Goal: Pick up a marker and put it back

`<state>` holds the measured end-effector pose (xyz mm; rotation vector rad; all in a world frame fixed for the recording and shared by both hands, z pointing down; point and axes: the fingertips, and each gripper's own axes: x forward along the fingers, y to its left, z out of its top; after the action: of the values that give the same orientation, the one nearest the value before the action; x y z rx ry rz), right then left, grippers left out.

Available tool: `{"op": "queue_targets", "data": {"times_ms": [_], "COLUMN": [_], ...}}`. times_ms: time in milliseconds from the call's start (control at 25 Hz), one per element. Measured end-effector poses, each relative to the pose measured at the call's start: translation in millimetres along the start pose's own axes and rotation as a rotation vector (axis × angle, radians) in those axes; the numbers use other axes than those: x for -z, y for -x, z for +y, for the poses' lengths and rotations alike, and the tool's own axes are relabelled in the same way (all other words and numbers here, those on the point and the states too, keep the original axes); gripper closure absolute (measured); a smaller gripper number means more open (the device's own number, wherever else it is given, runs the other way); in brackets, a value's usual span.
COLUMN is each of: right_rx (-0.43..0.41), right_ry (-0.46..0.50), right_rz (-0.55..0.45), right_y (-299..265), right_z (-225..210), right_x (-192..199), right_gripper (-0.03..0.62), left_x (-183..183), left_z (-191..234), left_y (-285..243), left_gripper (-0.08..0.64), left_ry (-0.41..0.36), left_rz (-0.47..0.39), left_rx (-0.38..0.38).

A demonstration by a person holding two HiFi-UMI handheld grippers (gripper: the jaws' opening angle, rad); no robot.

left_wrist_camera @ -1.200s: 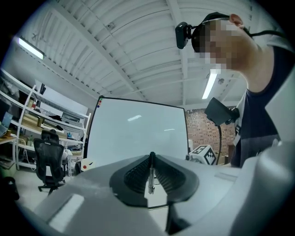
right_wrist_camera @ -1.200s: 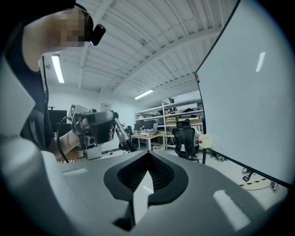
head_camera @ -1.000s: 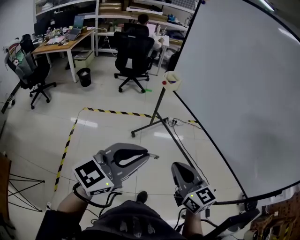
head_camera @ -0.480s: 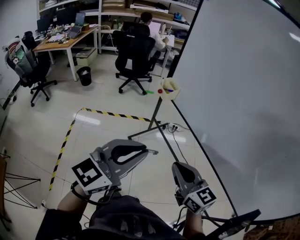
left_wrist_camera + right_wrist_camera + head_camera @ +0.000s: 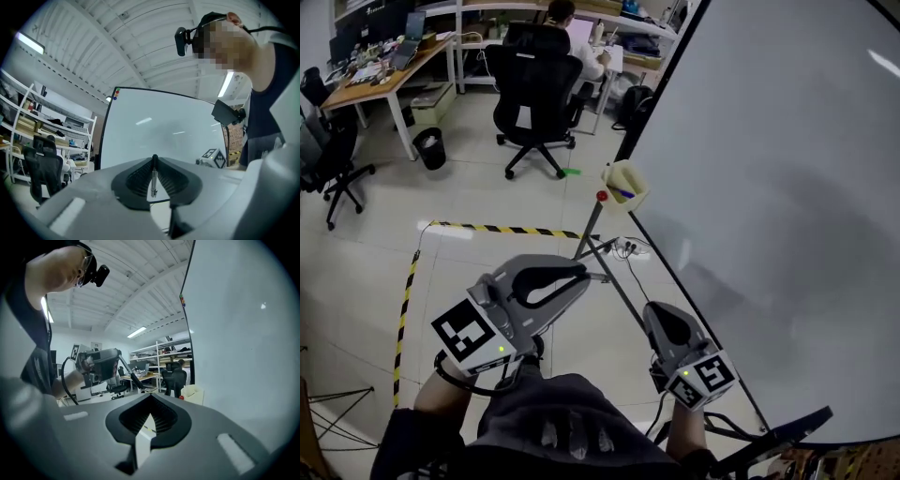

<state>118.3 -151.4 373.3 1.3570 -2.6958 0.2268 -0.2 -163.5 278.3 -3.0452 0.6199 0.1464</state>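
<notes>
Item 1: my left grey two-jaw gripper [image 5: 592, 277], jaws together, nothing held, carried low.
Item 2: my right grey two-jaw gripper [image 5: 661, 314], likewise closed and empty; pick not yet begun, I judge.
Item 3, well ahead: blue marker [image 5: 623, 194] lying in cream plastic cup [image 5: 630, 176] at edge of large white board [image 5: 787, 187], probably stored there for writing reach.

Reflects lamps on the glossy, smooth whiteboard [image 5: 787, 187]; shines likewise on the floor tiles [image 5: 487, 202] below it. Looks matt grey plastic on the left gripper [image 5: 153, 158], ribbed black at its pads [image 5: 138, 180].
</notes>
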Motion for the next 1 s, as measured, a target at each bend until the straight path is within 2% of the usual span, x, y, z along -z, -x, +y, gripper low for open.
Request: {"op": "queue_targets", "data": {"times_ms": [240,440,680,880,1000], "right_rx": [0.083,0.145,0.13,0.068,0.049], "right_ry": [0.005,-0.016,-0.056,-0.062,-0.081], "right_rz": [-0.019,0.01,0.016,0.025,0.038], "right_y": [-64.8,-80.4,-105.4,-134.6,-145.8], "right_z": [-26.1,-56.3,-107.7,-137.1,-151.4], "right_x": [-27.2,-29.4,-31.2,-31.4,-28.5], "right_gripper": [0.591,0.591,0.591,0.591,0.591], "left_x": [-8.6,-5.0,6.9,27.1,44.7], "left_z": [80.7,113.3,152.9,191.3,211.9], "left_y": [-26.5,-61.3,-114.9,-160.9,-190.4], "left_gripper": [0.517,0.517,0.517,0.517,0.515], "left_ry": [-0.004,0.021,-0.003,-0.035,-0.021], "left_rz": [-0.008,-0.012,0.02,0.069,0.101], "left_rx": [0.121,0.163,0.142,0.084,0.068]}}
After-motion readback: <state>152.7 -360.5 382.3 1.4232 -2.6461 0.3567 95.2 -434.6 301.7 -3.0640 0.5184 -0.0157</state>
